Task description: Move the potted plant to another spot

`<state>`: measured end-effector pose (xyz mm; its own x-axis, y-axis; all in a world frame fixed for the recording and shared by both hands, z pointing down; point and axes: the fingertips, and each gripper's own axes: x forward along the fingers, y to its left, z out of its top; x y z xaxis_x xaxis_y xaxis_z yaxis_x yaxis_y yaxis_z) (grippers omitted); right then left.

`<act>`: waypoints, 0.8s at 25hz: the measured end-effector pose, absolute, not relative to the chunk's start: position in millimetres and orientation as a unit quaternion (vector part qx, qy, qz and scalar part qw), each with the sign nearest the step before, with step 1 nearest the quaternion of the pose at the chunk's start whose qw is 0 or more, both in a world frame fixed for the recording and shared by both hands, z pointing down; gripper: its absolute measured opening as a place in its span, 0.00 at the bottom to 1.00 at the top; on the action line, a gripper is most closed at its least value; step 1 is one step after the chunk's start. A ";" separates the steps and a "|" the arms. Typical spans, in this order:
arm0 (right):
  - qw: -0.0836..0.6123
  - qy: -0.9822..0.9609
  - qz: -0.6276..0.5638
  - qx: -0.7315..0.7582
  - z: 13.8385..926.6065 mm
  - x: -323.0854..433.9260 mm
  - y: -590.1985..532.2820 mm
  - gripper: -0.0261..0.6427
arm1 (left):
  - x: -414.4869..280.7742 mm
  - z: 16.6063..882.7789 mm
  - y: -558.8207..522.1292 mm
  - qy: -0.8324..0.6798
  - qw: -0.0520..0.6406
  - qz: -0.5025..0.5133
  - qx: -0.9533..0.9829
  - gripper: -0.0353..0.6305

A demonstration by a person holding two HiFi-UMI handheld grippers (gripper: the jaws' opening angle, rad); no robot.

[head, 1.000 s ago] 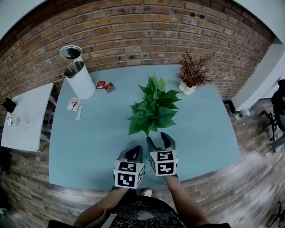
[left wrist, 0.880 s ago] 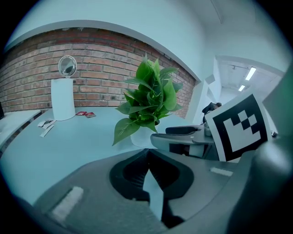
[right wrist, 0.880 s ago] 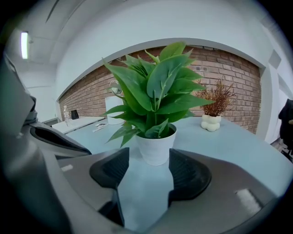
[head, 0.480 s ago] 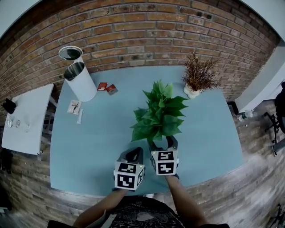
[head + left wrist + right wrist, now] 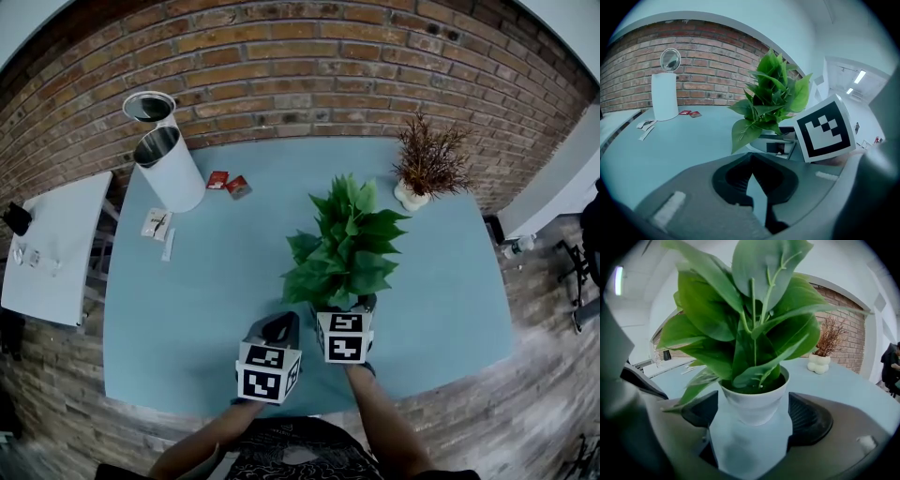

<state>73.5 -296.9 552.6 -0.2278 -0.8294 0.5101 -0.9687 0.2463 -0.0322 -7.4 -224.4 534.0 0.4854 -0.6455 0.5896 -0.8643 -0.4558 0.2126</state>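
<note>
Brick wall (image 5: 300, 75) at the back, pale blue tabletop (image 5: 187, 300) out front, and the plant (image 5: 345, 248) stands upright on it near the front edge, right of centre. Its white pot (image 5: 752, 401) sits flat on the tabletop, leaves spreading over the rim. The right hand-held gripper (image 5: 344, 306) is on it from the near side: the jaws have just been opening and now stand wide, with the pot between them and a pad close beside the rim on each side, not pressing. The left hand-held gripper (image 5: 751, 157) hangs just beside its partner, low over the tabletop, jaws brought together at the tips with nothing between them. Over at the far left corner a white bin (image 5: 171, 169) stands with its round lid (image 5: 149, 107) tipped up against the wall, and two red packets (image 5: 227, 182) lie just beside it. At the far right corner, well apart from the plant, a dry brown sprig (image 5: 429, 159) stands in its own small white pot.
</note>
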 end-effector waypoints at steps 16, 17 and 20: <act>0.211 -0.747 0.172 0.607 565.1 75.8 -321.5 0.76 | -16.5 530.3 -238.6 -0.462 0.250 0.216 0.823 0.05; 0.212 -0.746 0.171 0.608 564.7 76.7 -321.8 0.76 | -17.4 529.8 -239.1 -0.463 0.250 0.215 0.823 0.05; 0.214 -0.745 0.170 0.608 565.0 77.6 -321.8 0.75 | -17.4 529.7 -238.8 -0.464 0.250 0.214 0.822 0.05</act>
